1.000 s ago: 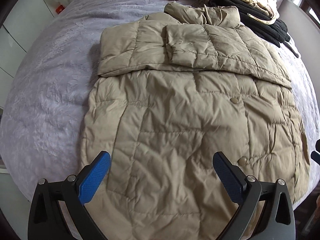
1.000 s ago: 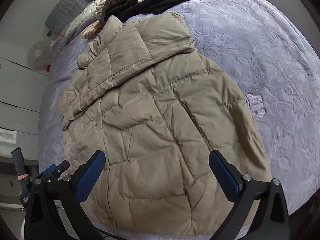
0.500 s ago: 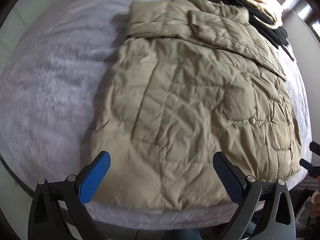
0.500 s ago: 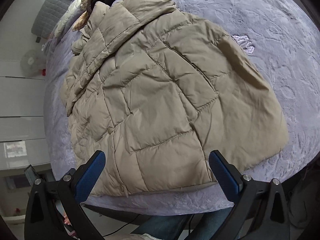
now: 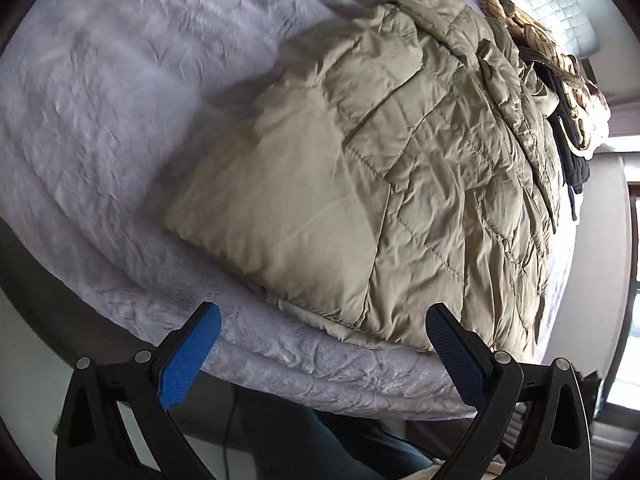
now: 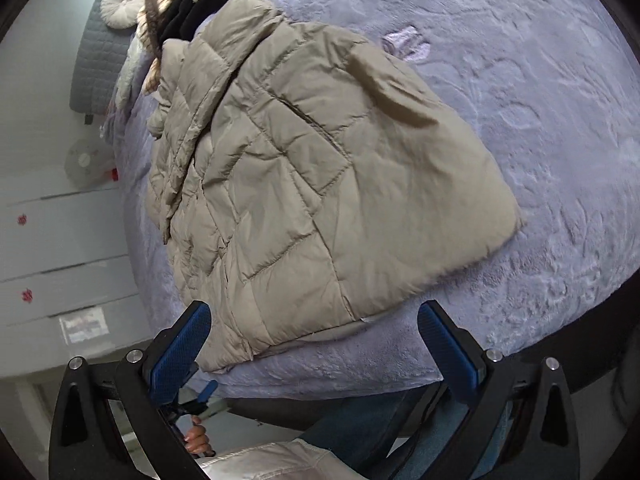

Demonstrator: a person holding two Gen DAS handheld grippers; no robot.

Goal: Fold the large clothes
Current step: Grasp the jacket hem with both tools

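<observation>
A beige quilted puffer jacket [image 5: 384,168] lies flat on a lilac-grey bed, sleeves folded in across the chest, hem toward the near bed edge. In the right wrist view the same jacket [image 6: 320,184] fills the middle. My left gripper [image 5: 320,354] is open, off the near bed edge just below the hem's left part, holding nothing. My right gripper [image 6: 314,350] is open too, level with the hem's near corner, with nothing between its blue pads.
A pile of black and striped clothes [image 5: 560,80] lies beyond the jacket's collar, with a round cushion [image 6: 122,2] and grey headboard [image 6: 92,60] behind. The bed's plush cover [image 6: 540,80] stretches wide on the right. White drawers [image 6: 52,248] stand left. A person's legs [image 6: 360,420] are below the bed edge.
Both grippers have pulled back and down from above the jacket to the near bed edge, still open. The jacket has not moved.
</observation>
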